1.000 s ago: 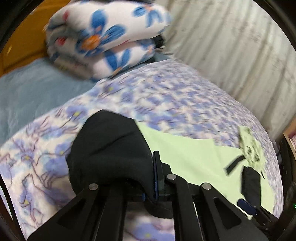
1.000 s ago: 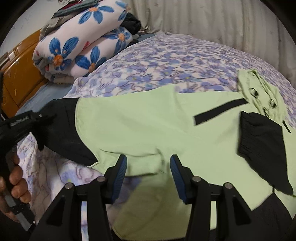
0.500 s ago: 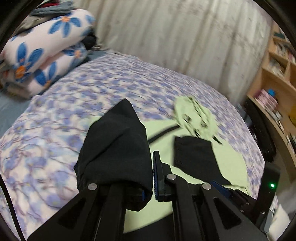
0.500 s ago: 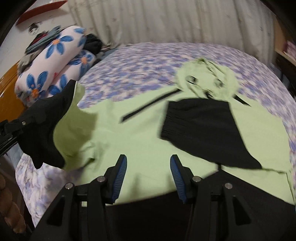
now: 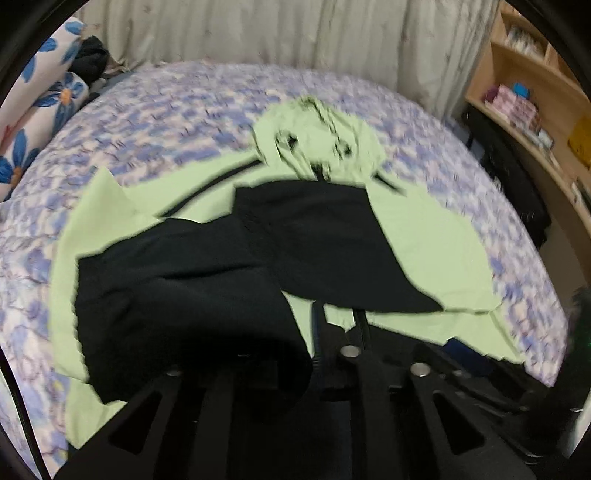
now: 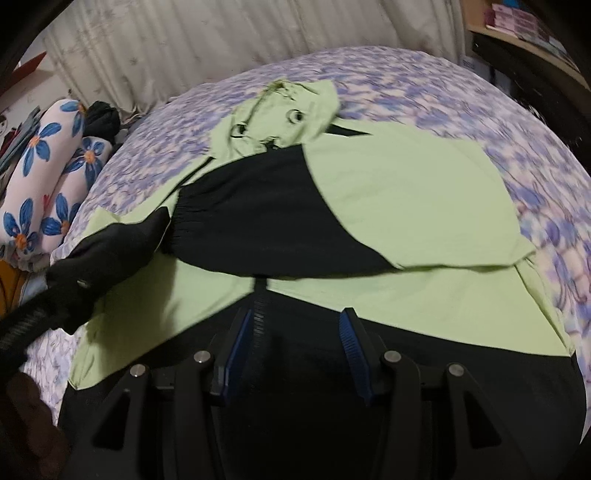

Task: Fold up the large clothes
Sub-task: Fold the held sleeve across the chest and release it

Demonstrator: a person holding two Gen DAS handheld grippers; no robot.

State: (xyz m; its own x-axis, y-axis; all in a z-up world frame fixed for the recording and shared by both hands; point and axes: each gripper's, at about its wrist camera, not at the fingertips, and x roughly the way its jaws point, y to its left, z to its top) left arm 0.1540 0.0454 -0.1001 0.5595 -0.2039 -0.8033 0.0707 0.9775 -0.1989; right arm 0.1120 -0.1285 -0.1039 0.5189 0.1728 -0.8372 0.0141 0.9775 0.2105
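Garment: a light green jacket [image 6: 406, 192] with black sleeves and a black hem band, lying flat on the bed [image 5: 177, 110], hood [image 5: 317, 136] towards the curtain [image 5: 258, 29].
Right sleeve: black sleeve [image 6: 280, 221] folded across the chest, cuff pointing towards the jacket's other side; it lies there so the body narrows for a later fold.
Left sleeve: black sleeve [image 5: 177, 295] draped from the left claw, laid over the green front beside the first sleeve, their ends meeting or overlapping near the middle.
Left claw: left gripper [image 5: 295, 354] low over the jacket's near left part; its jaws have just been opening, the cuff between them and covering one finger. Whether the pads press the cloth cannot be told; judged a release in progress.
Right claw: right gripper [image 6: 295, 339] with jaws standing apart and nothing between them, hovering above the black hem band [image 6: 332, 406]; judged ready to take the hem.
Step in hand: second sleeve being laid inward.
Progress: sleeves about done; the body not yet folded.
Surroundings: rolled flower-print quilt [image 6: 48, 177] at the bed's far left; wooden shelves [image 5: 535, 92] at the right.
Risk: the loose cuff may drag back if the claw lifts before letting go fully.
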